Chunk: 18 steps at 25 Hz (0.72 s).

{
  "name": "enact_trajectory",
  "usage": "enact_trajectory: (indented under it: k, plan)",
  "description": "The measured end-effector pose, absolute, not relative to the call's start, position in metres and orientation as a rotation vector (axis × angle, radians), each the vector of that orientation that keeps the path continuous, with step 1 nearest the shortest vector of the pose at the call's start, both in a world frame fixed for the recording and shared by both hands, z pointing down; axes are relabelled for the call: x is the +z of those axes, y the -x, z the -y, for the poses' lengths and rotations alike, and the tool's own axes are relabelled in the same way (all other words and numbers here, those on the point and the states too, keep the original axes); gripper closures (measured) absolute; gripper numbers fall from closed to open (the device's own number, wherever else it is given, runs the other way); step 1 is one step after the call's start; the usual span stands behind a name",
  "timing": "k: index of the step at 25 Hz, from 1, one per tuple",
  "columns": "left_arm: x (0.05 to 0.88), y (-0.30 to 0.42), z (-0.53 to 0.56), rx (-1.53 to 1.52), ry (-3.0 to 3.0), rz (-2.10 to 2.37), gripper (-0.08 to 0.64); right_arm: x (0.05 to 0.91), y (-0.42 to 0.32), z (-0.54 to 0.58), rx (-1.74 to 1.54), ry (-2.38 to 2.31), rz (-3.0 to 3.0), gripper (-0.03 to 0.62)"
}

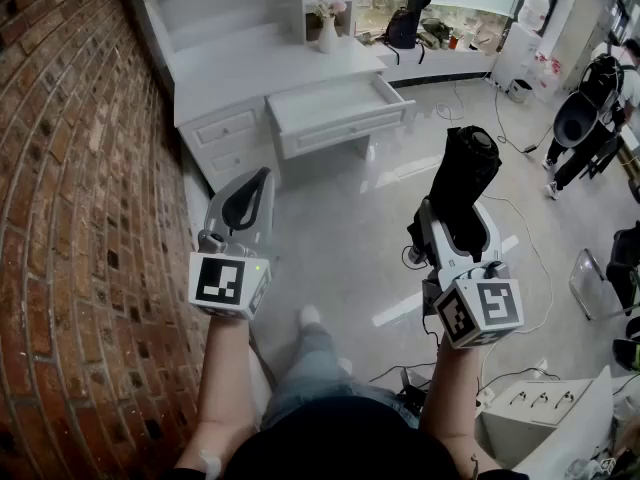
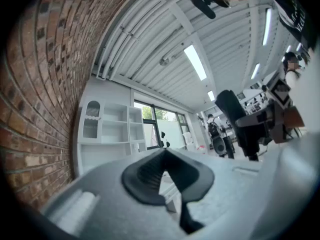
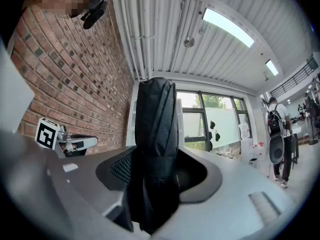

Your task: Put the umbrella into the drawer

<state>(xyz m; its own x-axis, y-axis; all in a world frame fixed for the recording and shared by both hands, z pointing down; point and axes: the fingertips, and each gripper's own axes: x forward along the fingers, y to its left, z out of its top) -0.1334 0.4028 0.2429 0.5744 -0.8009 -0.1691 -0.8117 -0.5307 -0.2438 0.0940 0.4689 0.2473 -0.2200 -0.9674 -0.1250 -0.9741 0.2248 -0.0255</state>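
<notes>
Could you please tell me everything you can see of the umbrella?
The umbrella is a black compact one, folded, its fabric rolled and bound by a strap around the middle. It stands roughly upright, clamped between the jaws of the right tongs, above the floor and apart from the open drawer. Nothing else touches it.

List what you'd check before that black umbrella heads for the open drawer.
1. Umbrella clamped in the right tongs: ok.
2. Drawer pulled open: ok.
3. Room in the drawer, nothing seen inside from the head view: ok.
4. Left tongs closed and empty, out of the way: ok.
5. Close enough to the desk to reach: not ok, open floor lies between.
6. Umbrella short enough to fit the drawer: cannot tell.
</notes>
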Motion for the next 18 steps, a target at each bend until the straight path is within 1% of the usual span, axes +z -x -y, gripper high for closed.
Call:
enact_trajectory:
  k: [9,14,18]
  plan:
    - [0.233,0.124,-0.403,0.067,2.485,-1.356,0.566,0.241,-0.107,-0.474,0.133,1.912,-2.396,0.351]
    - [0.240,0.125,-0.372,0.057,2.497,-1.367,0.566,0.249,-0.109,-0.443,0.130,1.936,-2.413,0.351]
    - [0.240,0.126,-0.328,0.072,2.499,-1.383,0.566,0.249,-0.114,-0.397,0.101,1.939,-2.405,0.351]
